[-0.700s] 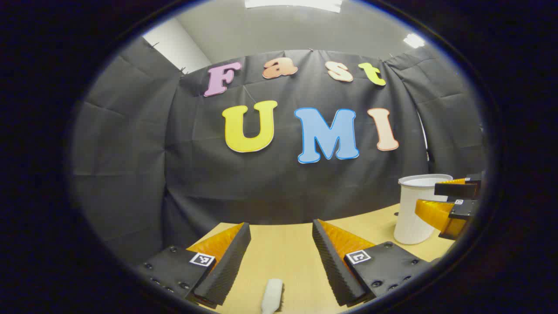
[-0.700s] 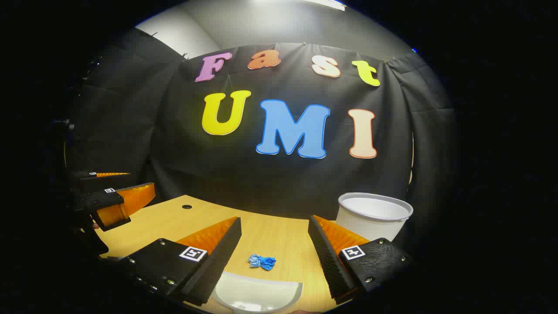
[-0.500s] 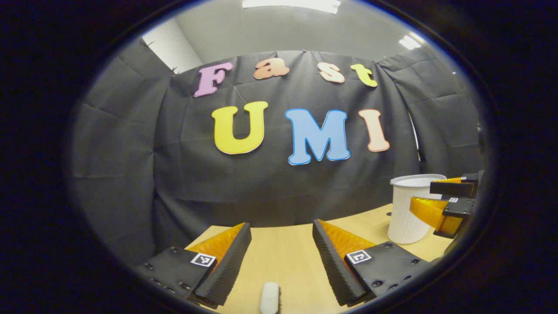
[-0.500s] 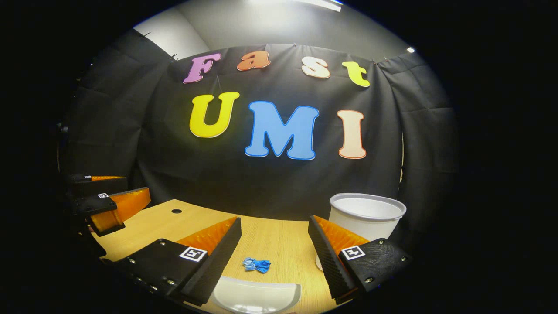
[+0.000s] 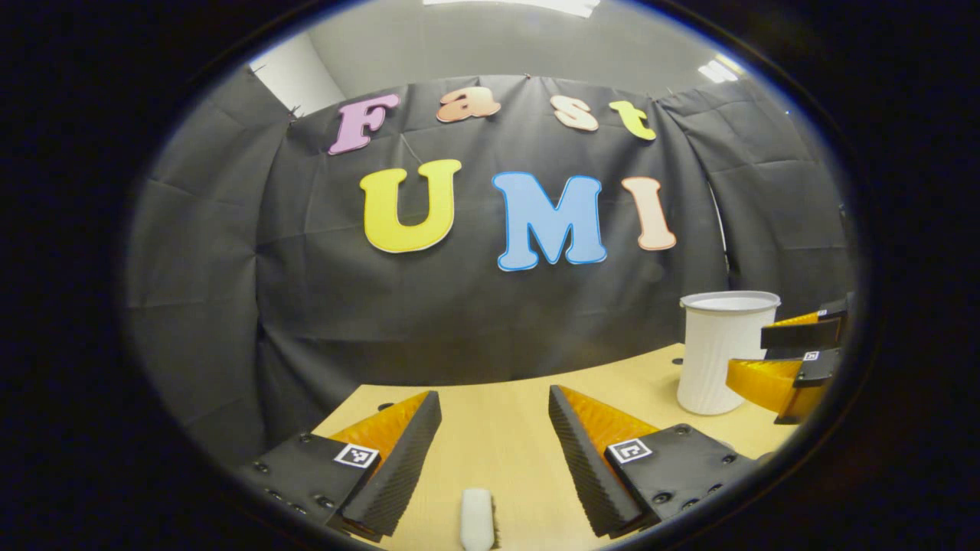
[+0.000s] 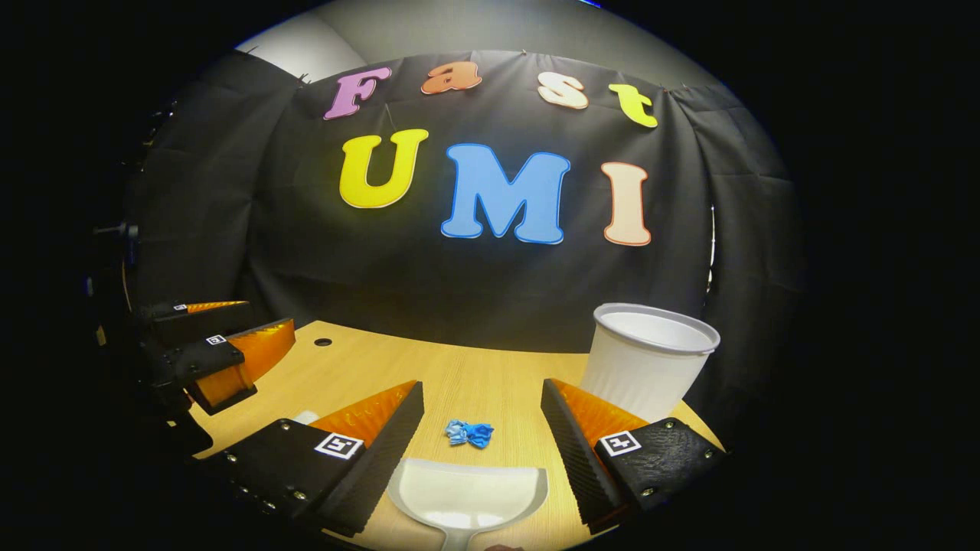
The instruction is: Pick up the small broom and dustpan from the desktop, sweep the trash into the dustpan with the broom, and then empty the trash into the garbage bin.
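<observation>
Pickup step, nothing grasped. Left gripper (image 5: pixel 494 448) jaws apart over broom (image 5: pixel 476 519) on bench (image 5: pixel 498 428); right gripper (image 6: pixel 482 440) jaws apart over dustpan (image 6: pixel 467 497), trash (image 6: pixel 469 433) just beyond, bin (image 6: pixel 651 360) right. Next: lower both, clamp the handles.

Glossy plastic dustpan (image 6: pixel 467 495), matt wood-grain desktop (image 6: pixel 459 375)

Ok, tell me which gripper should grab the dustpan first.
Right. The right gripper is open with the dustpan lying on the desk straight ahead between its fingers. The left gripper is lined up on the broom instead.
</observation>
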